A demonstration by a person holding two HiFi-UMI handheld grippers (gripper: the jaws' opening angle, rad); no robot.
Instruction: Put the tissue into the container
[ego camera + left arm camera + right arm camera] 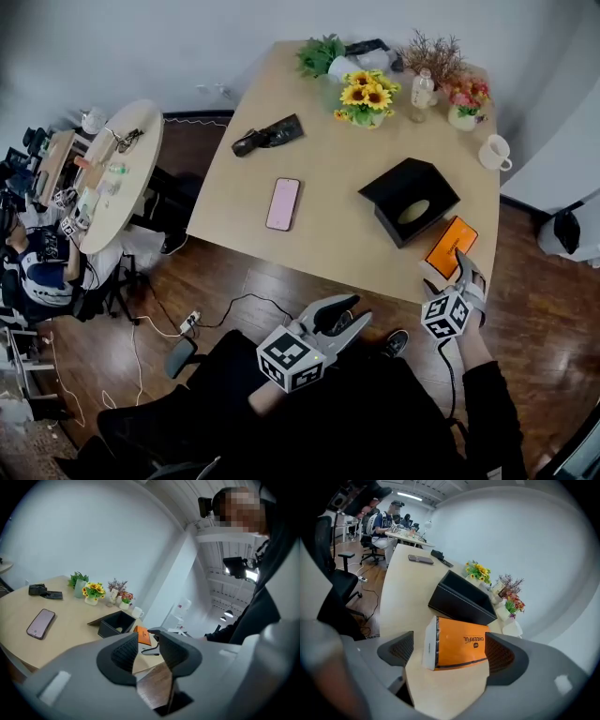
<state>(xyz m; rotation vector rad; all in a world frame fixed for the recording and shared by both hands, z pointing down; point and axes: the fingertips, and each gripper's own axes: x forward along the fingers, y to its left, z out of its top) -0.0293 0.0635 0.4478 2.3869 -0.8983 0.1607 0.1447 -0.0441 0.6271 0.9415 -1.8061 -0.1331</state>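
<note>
Tissue pack [451,246] is shown at the near edge of the table [328,239], just beside the container [389,192], straddled by the released jaws of the right gripper [448,278]. The left gripper [347,312] is held off that edge, jaws parted, empty.

Pale wall [141,37], dark wood floor [255,281], light wooden table [328,230], round side table [141,141] beyond, strip lights [408,496] overhead

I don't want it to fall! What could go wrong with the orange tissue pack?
The orange tissue pack lies near the edge of the table; a bump from the open right gripper might knock it off. It nearly fills the gap between the jaws, so the grip could miss. The black container close behind might get shoved.
</note>
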